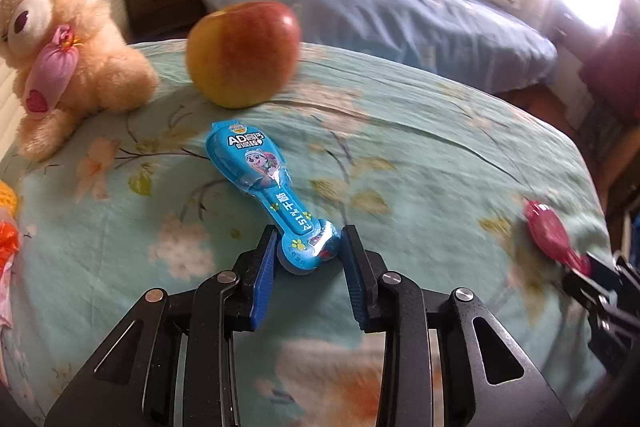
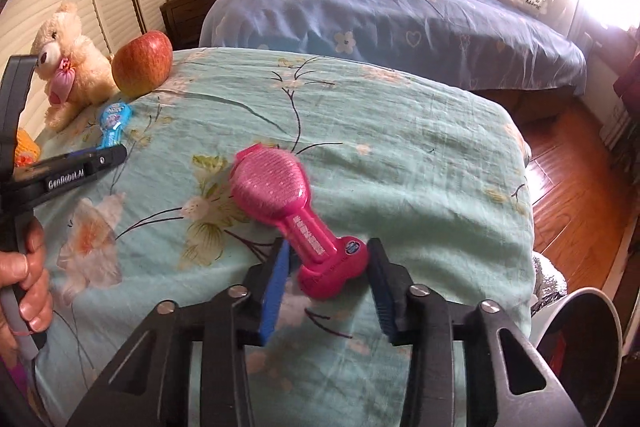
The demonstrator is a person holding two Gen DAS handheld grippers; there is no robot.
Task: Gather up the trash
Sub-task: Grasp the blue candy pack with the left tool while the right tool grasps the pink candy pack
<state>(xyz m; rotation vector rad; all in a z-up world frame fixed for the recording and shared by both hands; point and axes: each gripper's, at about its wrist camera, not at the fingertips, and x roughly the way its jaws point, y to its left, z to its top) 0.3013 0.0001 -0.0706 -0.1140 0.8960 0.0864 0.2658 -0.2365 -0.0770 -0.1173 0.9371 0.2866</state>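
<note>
Left tongs [image 1: 308, 255] closed onto near end of blue snack wrapper [image 1: 260, 171], pads touching both sides of the stubby handle end. Right tongs [image 2: 332, 275] narrowed around near end of pink snack wrapper [image 2: 280, 203]; left pad seems to touch, right pad maybe a sliver off, cannot tell for sure. Both wrappers lying flat on green flowered cover [image 2: 400, 147], blue to the left, pink to the right, well apart. Likely light, thin moulded plastic, glossy so slippery, crushable. Best hold: narrow handle end, not the wide head. Farther back: apple [image 1: 244, 55], teddy bear [image 1: 60, 39], not trash. Beyond: blue bed [image 2: 380, 15].
</note>
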